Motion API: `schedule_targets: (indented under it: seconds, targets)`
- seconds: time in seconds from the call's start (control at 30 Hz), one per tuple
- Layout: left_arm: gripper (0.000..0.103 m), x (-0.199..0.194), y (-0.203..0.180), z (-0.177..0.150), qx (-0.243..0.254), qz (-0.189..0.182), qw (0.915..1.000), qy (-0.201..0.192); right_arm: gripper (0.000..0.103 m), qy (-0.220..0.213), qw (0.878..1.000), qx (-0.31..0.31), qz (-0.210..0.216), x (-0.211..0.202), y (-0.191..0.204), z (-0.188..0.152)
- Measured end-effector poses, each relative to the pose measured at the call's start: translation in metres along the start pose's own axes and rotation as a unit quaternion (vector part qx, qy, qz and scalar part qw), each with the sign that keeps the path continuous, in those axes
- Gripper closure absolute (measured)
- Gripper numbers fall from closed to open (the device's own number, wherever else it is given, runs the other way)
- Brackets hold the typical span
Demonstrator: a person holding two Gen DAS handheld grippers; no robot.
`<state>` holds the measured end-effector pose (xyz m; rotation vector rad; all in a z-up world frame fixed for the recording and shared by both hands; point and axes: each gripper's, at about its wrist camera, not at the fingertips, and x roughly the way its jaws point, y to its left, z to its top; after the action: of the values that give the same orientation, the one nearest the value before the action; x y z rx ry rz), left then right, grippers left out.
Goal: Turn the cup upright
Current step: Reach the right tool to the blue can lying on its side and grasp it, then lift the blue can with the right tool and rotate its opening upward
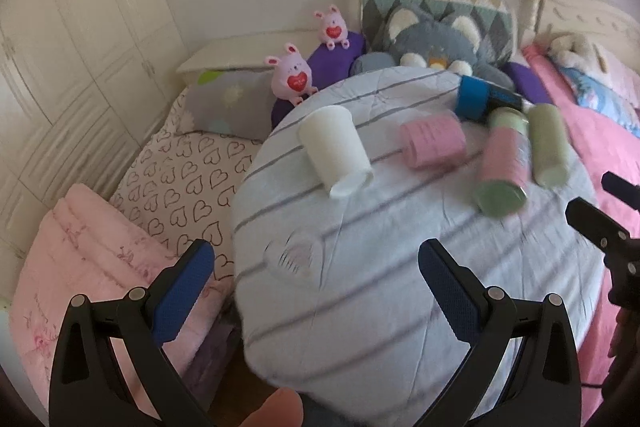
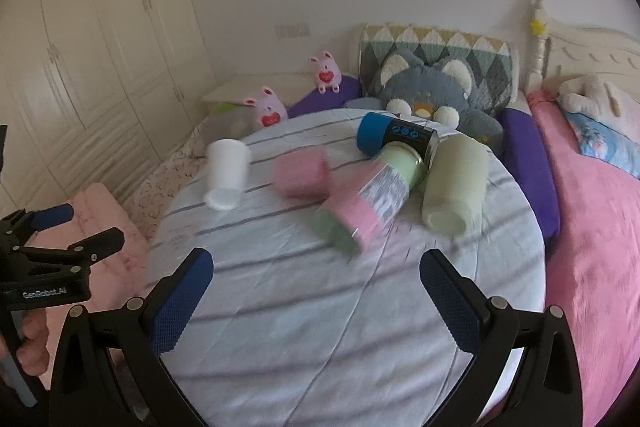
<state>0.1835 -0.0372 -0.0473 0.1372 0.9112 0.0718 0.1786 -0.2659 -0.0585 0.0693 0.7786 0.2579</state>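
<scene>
A white cup [image 1: 334, 151] lies on its side on the round striped cushion [image 1: 360, 247], open mouth toward me; it also shows in the right wrist view [image 2: 225, 174]. A pink cup [image 1: 434, 139] [image 2: 302, 174], a pink-and-green bottle [image 1: 504, 171] [image 2: 368, 205], a pale green cup [image 1: 549, 145] [image 2: 454, 187] and a blue-and-black cup [image 1: 486, 99] [image 2: 396, 137] also lie on their sides. My left gripper [image 1: 316, 269] is open and empty, short of the white cup. My right gripper [image 2: 316, 275] is open and empty, in front of the bottle.
The cushion [image 2: 320, 307] rests on a bed with a pink blanket [image 2: 592, 227] at the right and a folded pink quilt [image 1: 80, 267] at the left. Plush toys [image 1: 434, 39] and pillows line the headboard. Wardrobe doors [image 2: 80, 47] stand at the left.
</scene>
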Motion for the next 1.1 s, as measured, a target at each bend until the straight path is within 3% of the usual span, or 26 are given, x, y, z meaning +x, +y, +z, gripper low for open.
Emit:
schedule_targets:
  seconds: [0.3, 0.53, 0.7, 0.97, 1.0, 1.03, 1.1]
  targets:
    - [0.0, 0.069, -0.019, 0.091, -0.042, 0.007, 0.9967, 0.069, 0.0, 0.091, 0.993, -0.076, -0.011, 0.088, -0.046, 0.099]
    - [0.0, 0.089, -0.027, 0.131, -0.055, 0.007, 0.9914, 0.119, 0.0, 0.173, 0.971, -0.162, -0.008, 0.14, -0.045, 0.149]
    - [0.0, 0.117, -0.033, 0.148, -0.059, -0.003, 0.9863, 0.154, 0.0, 0.241, 0.95, -0.2, -0.005, 0.182, -0.048, 0.157]
    - [0.0, 0.158, -0.045, 0.143, -0.061, -0.016, 0.9772, 0.203, 0.005, 0.325, 0.911, -0.255, -0.01, 0.234, -0.054, 0.137]
    - [0.0, 0.161, -0.046, 0.143, -0.061, -0.017, 0.9767, 0.205, 0.007, 0.33, 0.909, -0.256, -0.006, 0.237, -0.054, 0.136]
    - [0.0, 0.163, -0.047, 0.143, -0.06, -0.018, 0.9766, 0.206, 0.02, 0.338, 0.906, -0.255, 0.0, 0.242, -0.054, 0.134]
    - [0.0, 0.166, -0.049, 0.145, -0.056, -0.018, 0.9764, 0.208, 0.025, 0.347, 0.902, -0.257, -0.002, 0.249, -0.055, 0.133]
